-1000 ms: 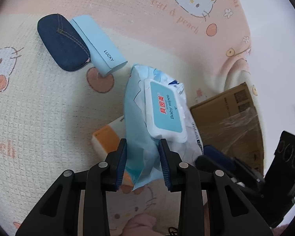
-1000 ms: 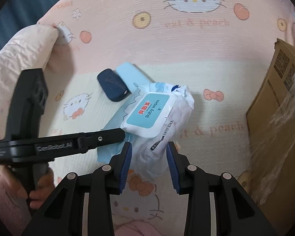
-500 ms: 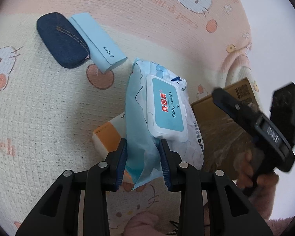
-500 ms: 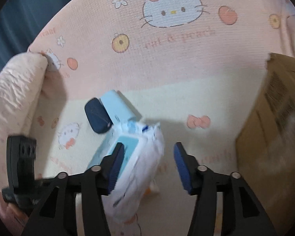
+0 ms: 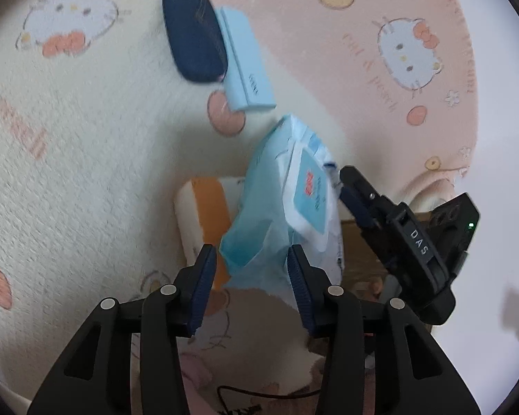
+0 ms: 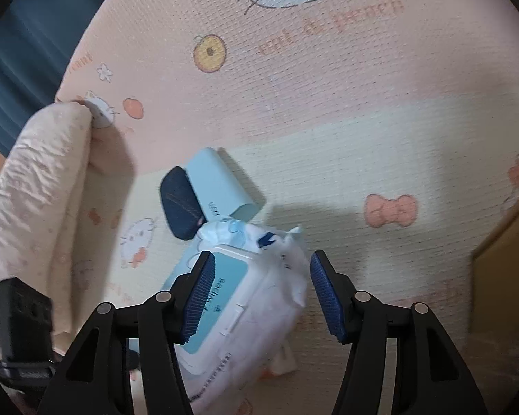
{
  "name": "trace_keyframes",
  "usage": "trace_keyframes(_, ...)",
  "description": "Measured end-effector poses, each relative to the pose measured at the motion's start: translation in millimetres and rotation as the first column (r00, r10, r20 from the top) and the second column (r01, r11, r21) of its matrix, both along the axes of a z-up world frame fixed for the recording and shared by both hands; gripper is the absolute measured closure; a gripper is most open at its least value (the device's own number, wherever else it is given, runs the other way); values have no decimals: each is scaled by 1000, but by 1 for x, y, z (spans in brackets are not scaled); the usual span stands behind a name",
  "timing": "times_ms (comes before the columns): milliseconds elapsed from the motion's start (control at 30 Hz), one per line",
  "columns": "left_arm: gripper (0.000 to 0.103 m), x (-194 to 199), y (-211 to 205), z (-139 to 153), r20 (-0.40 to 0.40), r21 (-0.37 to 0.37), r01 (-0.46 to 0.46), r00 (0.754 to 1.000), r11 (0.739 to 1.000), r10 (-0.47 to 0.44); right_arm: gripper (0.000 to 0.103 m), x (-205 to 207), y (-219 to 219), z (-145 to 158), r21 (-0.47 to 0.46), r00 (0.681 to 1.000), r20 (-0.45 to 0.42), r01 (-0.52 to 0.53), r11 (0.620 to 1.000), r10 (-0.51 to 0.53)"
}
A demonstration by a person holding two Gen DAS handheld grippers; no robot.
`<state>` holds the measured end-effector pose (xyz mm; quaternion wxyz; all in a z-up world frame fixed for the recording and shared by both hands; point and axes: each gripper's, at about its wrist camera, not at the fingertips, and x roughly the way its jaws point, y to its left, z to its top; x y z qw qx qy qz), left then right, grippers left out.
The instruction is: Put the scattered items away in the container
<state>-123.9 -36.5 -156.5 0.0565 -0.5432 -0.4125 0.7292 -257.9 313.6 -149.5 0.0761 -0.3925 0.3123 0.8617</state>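
Left gripper jaws stand wide, the wipes pack between them, contact unclear. Right gripper jaws stand wide around the pack. Denim case at 11 o'clock.

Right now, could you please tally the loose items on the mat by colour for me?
Dark blue: 1, the denim case.
Light blue: 2, the slim box and the baby wipes pack.
Orange and white: 1, the packet under the wipes.
Total: 4.
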Motion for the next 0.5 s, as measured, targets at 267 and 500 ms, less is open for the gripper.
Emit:
trace_keyframes(267, 66, -6, -3, -1, -16, -75, 15, 1000, 997, -16, 83, 17, -5, -2, 48, 999, 45, 4, 999, -7)
trace_keyframes(500, 68, -23, -11, 9, -72, -212, 62, 994, 975, -78, 83, 40, -28, 2, 68, 996, 86, 15, 998, -20)
